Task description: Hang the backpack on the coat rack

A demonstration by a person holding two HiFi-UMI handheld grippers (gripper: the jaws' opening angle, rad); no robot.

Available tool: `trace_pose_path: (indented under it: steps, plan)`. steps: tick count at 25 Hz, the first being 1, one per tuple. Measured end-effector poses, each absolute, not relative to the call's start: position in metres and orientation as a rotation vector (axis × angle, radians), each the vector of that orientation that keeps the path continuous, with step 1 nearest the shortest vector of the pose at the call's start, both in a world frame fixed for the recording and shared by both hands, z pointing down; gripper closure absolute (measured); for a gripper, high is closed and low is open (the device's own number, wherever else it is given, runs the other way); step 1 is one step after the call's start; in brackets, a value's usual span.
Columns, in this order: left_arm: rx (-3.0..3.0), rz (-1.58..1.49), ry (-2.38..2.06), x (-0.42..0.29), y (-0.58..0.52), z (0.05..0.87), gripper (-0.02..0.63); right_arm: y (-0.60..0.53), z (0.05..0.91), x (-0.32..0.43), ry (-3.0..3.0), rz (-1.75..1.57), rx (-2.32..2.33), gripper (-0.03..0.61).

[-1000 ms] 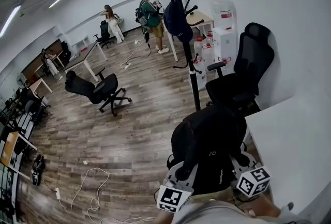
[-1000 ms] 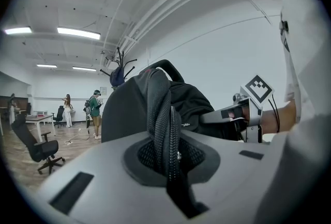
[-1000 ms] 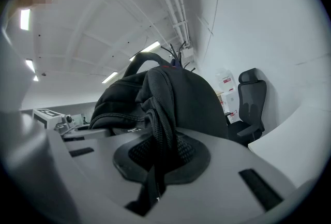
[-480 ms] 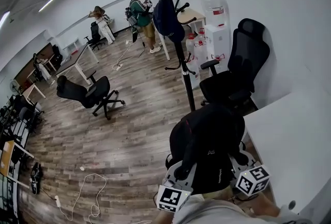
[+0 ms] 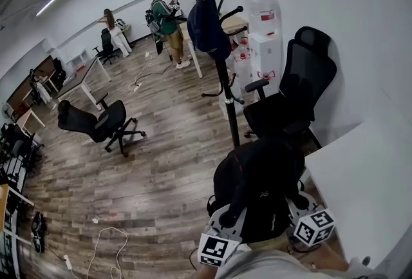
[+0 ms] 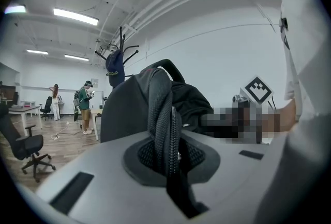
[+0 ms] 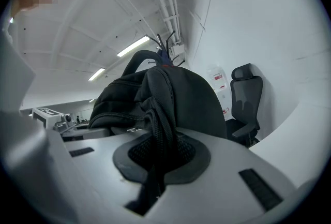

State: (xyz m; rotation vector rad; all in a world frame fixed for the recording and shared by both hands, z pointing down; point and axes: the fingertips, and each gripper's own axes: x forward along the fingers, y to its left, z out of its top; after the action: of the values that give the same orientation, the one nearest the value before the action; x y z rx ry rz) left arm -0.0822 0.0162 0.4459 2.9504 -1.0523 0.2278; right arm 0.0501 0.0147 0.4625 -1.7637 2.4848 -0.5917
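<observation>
A black backpack (image 5: pixel 261 181) hangs in front of me between both grippers. My left gripper (image 5: pixel 230 215) is shut on one black webbed shoulder strap (image 6: pixel 161 124). On the other side, my right gripper (image 5: pixel 297 197) is shut on the second strap (image 7: pixel 159 132). The bag's body (image 6: pixel 129 109) fills the middle of the left gripper view, and its bulk (image 7: pixel 181 96) rises above the jaws in the right gripper view. The black coat rack (image 5: pixel 224 81) stands on the floor just beyond the backpack, with a dark blue bag (image 5: pixel 207 29) on its upper hooks.
A black office chair (image 5: pixel 293 97) stands right of the rack, by a white table (image 5: pixel 364 174). A water dispenser (image 5: pixel 265 36) is against the wall behind. Another chair (image 5: pixel 96 123) and a floor cable (image 5: pixel 106 242) lie left. People (image 5: pixel 165 20) stand far back.
The backpack and both grippers have travelled forward across the room, so the coat rack and chair now stand closer. Both holds on the straps are unchanged.
</observation>
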Motion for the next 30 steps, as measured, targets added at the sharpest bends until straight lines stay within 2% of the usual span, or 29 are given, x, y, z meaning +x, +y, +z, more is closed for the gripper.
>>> trace_pose_path:
  steps: [19, 30]
  plan:
    - [2.980, 0.248, -0.910, -0.087, -0.095, 0.465, 0.583, -0.087, 0.488, 0.046, 2.371, -0.617, -1.915, 0.548]
    - [2.906, 0.302, -0.976, -0.057, -0.143, 0.489, 0.583, -0.137, 0.509, 0.077, 2.441, -0.676, -1.871, 0.548]
